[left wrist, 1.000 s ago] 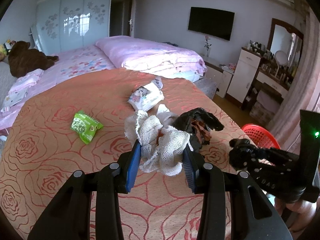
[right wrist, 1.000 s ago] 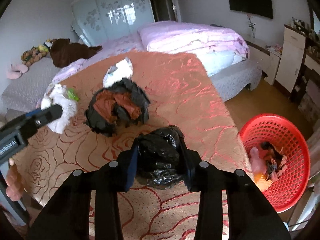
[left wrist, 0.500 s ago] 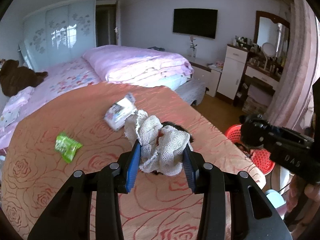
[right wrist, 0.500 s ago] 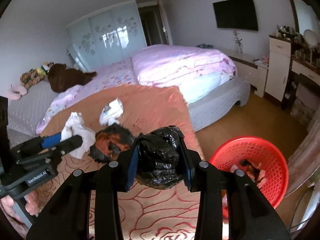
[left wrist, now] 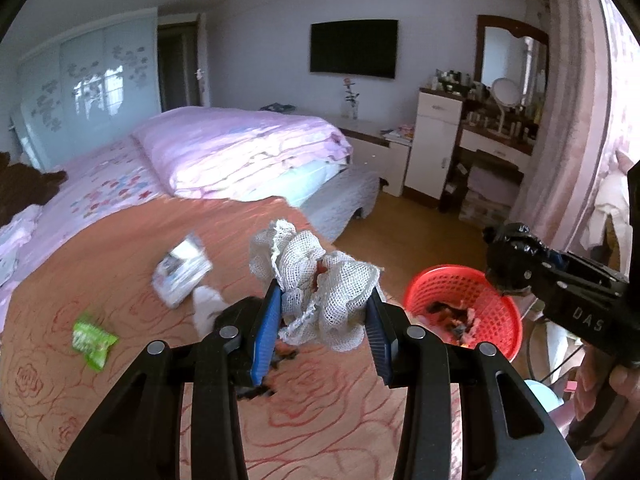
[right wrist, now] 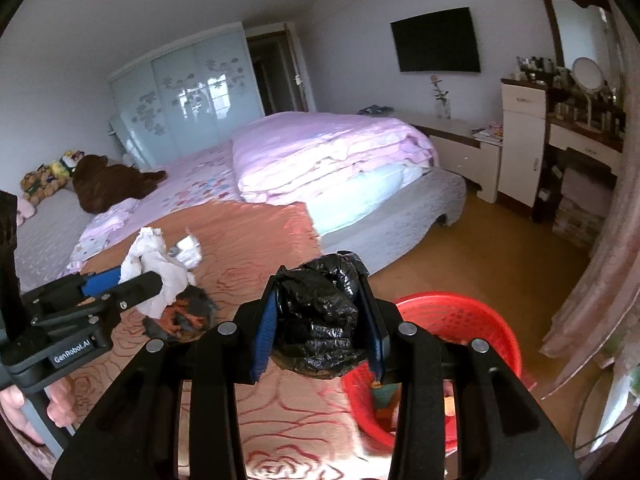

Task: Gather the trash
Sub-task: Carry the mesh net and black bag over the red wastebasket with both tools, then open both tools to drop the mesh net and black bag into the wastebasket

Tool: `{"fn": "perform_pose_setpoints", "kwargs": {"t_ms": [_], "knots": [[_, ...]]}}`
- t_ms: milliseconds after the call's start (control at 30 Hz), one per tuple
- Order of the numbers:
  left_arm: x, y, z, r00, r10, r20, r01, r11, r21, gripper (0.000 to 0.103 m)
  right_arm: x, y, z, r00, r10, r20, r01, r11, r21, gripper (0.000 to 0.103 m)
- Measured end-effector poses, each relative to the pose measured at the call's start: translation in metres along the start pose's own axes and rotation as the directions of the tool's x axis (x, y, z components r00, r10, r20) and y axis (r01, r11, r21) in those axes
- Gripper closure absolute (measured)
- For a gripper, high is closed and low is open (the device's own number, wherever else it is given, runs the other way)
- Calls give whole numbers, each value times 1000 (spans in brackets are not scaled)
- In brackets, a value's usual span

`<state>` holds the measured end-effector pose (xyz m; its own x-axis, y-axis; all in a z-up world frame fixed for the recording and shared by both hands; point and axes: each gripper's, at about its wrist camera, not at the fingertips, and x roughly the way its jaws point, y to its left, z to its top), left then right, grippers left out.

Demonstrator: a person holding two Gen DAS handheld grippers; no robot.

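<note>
My left gripper (left wrist: 322, 336) is shut on a crumpled white mesh cloth (left wrist: 316, 280), held above the orange rose-patterned bedspread (left wrist: 120, 380). It also shows in the right wrist view (right wrist: 124, 280). My right gripper (right wrist: 320, 336) is shut on a crumpled black plastic bag (right wrist: 320, 320), held near the rim of the red basket (right wrist: 480, 320). The red basket (left wrist: 464, 312) stands on the floor beside the bed and holds some trash. A green snack wrapper (left wrist: 93, 340), a white packet (left wrist: 182, 276) and a black-and-orange bag (right wrist: 188, 316) lie on the bedspread.
A folded pink quilt (left wrist: 248, 148) lies further up the bed. A brown plush toy (right wrist: 108, 184) lies at the far left. White cabinets and a dressing table (right wrist: 560, 140) line the right wall. Wooden floor (right wrist: 500, 248) lies between bed and dresser.
Both grippers have swung right towards the red basket, still holding their loads. The basket is now nearer in both views.
</note>
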<state>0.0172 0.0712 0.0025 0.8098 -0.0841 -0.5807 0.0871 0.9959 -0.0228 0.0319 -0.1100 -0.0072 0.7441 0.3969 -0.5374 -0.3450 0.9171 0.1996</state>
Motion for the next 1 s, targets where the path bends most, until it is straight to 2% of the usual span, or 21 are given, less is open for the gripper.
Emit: {"fn": "perform_pose_setpoints", "kwargs": {"t_ms": [233, 500, 733, 1000], "knots": [[17, -36, 16, 998, -63, -13, 63, 997, 37, 65, -8, -32, 0, 998, -62, 12, 62, 998, 14, 66], [45, -83, 18, 989, -137, -57, 142, 986, 88, 65, -9, -79, -12, 994, -106, 0, 106, 986, 126, 66], [77, -108, 3, 974, -183, -133, 198, 974, 109, 65, 1, -109, -26, 988, -147, -43, 152, 972, 181, 66], [114, -130, -11, 948, -208, -239, 242, 963, 121, 65, 27, -127, -43, 982, -145, -122, 169, 960, 225, 66]]}}
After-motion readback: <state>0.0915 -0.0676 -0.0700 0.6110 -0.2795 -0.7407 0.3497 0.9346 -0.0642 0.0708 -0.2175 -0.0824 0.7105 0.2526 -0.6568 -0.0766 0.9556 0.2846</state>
